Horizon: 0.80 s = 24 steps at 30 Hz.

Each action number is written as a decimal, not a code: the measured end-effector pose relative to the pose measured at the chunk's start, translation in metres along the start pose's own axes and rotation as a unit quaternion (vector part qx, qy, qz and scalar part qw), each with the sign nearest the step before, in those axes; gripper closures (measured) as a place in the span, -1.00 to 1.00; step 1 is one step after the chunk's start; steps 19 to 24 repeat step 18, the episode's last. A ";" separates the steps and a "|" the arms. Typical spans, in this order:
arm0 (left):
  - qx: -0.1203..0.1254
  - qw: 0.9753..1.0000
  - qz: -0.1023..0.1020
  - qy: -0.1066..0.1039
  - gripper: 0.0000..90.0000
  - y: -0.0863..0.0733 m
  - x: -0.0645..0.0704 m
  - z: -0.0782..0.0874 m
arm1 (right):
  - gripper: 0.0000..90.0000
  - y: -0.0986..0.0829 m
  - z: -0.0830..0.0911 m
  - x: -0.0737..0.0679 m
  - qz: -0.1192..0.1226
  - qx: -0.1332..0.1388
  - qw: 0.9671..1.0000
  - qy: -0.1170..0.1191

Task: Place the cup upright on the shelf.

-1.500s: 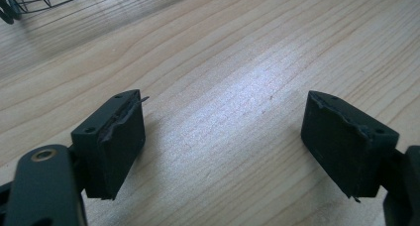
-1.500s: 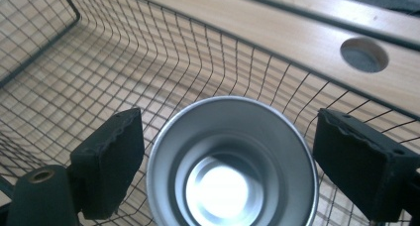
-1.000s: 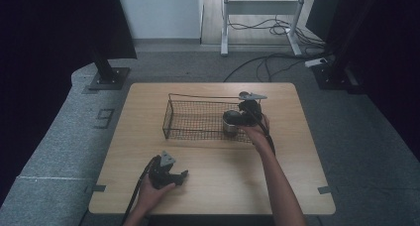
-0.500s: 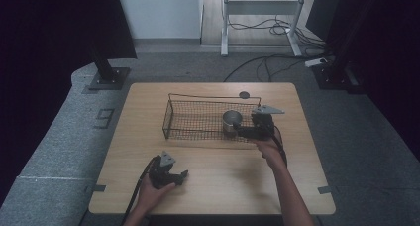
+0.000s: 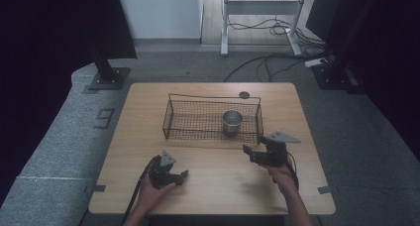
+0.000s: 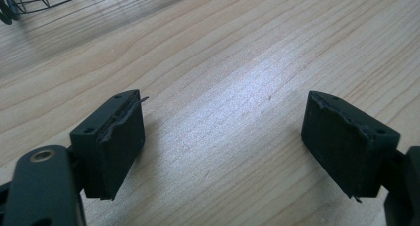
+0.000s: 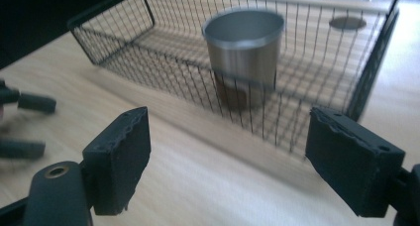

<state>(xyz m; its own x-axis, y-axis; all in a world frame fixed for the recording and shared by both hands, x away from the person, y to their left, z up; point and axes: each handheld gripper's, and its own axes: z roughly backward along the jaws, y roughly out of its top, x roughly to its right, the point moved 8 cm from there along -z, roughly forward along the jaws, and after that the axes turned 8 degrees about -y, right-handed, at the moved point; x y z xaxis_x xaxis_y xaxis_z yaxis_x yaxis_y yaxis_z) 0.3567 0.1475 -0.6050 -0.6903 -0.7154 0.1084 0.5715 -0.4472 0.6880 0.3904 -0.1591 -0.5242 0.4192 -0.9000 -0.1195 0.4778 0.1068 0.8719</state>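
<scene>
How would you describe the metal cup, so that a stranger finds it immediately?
On the wooden table stands a black wire basket. The metal cup stands upright inside it, near its right end. It is the one shiny, round item there, silver and open on top.

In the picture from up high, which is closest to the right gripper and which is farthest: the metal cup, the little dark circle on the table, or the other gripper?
From the right gripper:
1. Metal cup, standing in the wire basket, just beyond it.
2. Left gripper, off to its left near the table's front edge.
3. Dark circle, behind the basket at the table's far edge; nearly as far as the left gripper, a close call.
</scene>
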 end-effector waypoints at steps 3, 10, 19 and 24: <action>0.000 1.000 0.000 0.000 -0.63 0.000 0.000 0.000 | -0.61 -0.011 0.004 0.003 -0.001 -0.005 1.000 -0.003; 0.000 1.000 -0.001 0.000 -0.63 0.000 0.000 0.000 | -0.60 -0.036 0.009 0.016 -0.004 -0.016 1.000 -0.022; 0.000 1.000 -0.001 0.000 -0.63 0.001 0.000 -0.001 | -0.60 -0.047 0.008 0.024 -0.007 -0.024 0.999 -0.034; 0.000 1.000 -0.001 0.000 -0.63 0.001 0.000 -0.001 | -0.60 -0.047 0.008 0.024 -0.007 -0.024 0.999 -0.034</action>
